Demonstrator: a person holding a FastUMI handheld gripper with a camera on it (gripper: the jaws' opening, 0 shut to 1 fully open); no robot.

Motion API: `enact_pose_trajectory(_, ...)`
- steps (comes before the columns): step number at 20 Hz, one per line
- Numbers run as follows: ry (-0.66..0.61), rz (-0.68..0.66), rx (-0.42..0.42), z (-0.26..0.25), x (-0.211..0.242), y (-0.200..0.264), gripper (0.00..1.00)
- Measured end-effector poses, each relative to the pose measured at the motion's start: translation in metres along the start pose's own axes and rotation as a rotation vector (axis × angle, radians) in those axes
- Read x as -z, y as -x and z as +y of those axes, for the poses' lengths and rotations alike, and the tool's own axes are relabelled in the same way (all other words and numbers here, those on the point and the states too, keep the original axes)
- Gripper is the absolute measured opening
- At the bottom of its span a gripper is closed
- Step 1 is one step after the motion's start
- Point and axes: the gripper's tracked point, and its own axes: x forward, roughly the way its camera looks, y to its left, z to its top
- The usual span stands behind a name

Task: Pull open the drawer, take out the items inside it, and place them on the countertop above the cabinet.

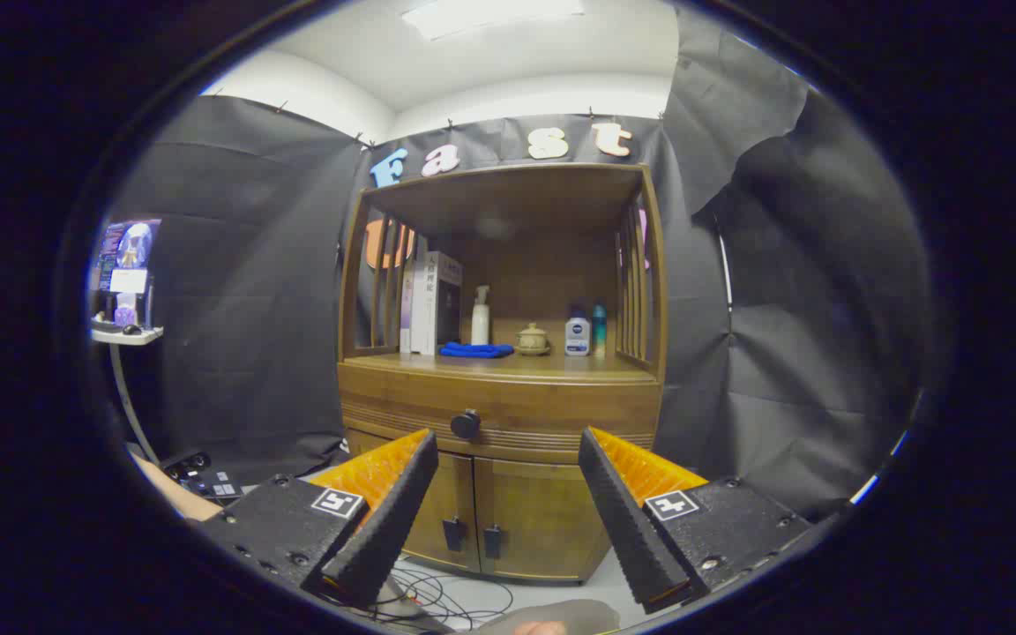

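Observation:
A wooden cabinet stands some way ahead of my fingers. Its drawer is closed, with a dark round knob at the front. The knob sits beyond and slightly left of the gap between my fingers. Above the drawer is the countertop, an open shelf. My gripper is open, with nothing between the fingers, and well short of the cabinet. The drawer's contents are hidden.
On the countertop stand books, a white spray bottle, a blue cloth, a small lidded pot and two bottles. Two lower doors are closed. Cables lie on the floor. A side stand is off left.

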Motion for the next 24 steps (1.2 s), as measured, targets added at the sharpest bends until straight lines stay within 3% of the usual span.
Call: enact_pose_trajectory(24,0.017,0.025,-0.012,0.0005,0.0071,-0.0014,1.0)
